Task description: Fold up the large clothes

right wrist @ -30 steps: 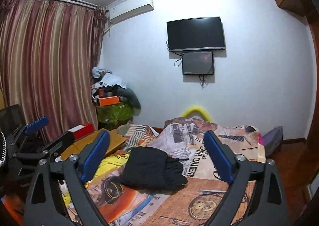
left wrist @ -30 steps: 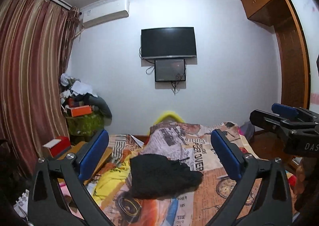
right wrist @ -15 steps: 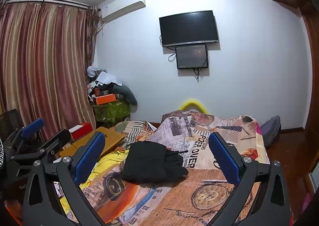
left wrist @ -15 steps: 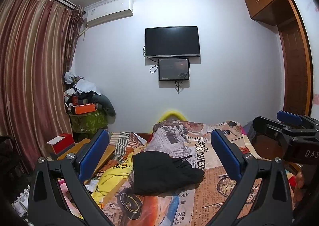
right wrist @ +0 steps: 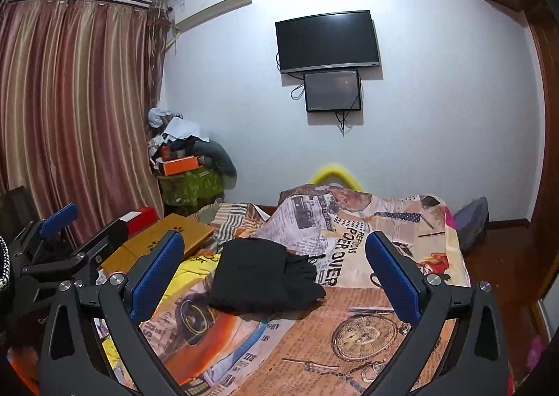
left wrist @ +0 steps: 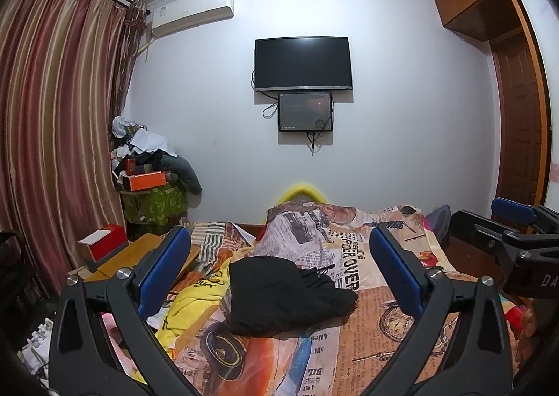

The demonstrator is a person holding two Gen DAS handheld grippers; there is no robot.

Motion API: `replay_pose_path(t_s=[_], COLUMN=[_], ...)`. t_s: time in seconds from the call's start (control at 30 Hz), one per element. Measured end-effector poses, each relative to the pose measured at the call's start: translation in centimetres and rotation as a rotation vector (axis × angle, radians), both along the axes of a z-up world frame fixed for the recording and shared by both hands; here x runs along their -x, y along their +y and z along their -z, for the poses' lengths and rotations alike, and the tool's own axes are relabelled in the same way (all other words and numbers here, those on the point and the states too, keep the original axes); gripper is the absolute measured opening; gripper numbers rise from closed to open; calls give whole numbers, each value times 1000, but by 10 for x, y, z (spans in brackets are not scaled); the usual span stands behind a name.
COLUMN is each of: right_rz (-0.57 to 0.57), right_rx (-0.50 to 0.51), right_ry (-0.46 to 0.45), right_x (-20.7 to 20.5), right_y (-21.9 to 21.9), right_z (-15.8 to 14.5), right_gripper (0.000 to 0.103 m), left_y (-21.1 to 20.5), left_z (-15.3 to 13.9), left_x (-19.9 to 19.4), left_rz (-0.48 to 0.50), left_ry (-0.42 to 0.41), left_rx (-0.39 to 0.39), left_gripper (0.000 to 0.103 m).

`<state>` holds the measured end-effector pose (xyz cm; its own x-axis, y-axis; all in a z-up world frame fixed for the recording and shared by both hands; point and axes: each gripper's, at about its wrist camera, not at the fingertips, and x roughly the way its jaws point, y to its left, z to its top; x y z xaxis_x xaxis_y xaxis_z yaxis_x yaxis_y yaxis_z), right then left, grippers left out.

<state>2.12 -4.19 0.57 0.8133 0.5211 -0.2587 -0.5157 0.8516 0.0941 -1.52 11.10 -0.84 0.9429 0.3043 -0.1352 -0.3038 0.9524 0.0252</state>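
A black garment (left wrist: 283, 294) (right wrist: 260, 279) lies bunched in the middle of the bed, on a newspaper-print bedspread (left wrist: 380, 336) (right wrist: 349, 329). A yellow garment (left wrist: 195, 301) (right wrist: 195, 265) is crumpled just left of it. My left gripper (left wrist: 279, 256) hangs open above the near end of the bed, well short of the black garment, nothing between its blue pads. My right gripper (right wrist: 274, 254) is also open and empty, at about the same distance. Each gripper shows at the edge of the other's view: the right one (left wrist: 503, 228), the left one (right wrist: 59, 235).
A wooden board (right wrist: 164, 239) with a red box (left wrist: 103, 244) sits at the bed's left side. A cluttered pile with an orange box (left wrist: 146, 181) stands in the back left corner by the curtains (left wrist: 52, 137). A television (left wrist: 302, 64) hangs on the far wall. A wardrobe (left wrist: 517, 109) fills the right.
Both views have drifted slightly, showing more of the wall and ceiling. Both grippers stay open and the black garment has not moved.
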Motion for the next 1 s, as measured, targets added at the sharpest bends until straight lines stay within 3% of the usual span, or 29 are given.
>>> replay_pose_path(t_s=[1.0], right_rz=[5], right_rx=[5], right_ry=[28], right_x=[-4], right_y=[0], right_z=[0], right_gripper=[103], left_y=[16], left_z=[11], left_x=[-12], left_rz=[-9], left_ry=[28], left_rx=[60], left_gripper=[103])
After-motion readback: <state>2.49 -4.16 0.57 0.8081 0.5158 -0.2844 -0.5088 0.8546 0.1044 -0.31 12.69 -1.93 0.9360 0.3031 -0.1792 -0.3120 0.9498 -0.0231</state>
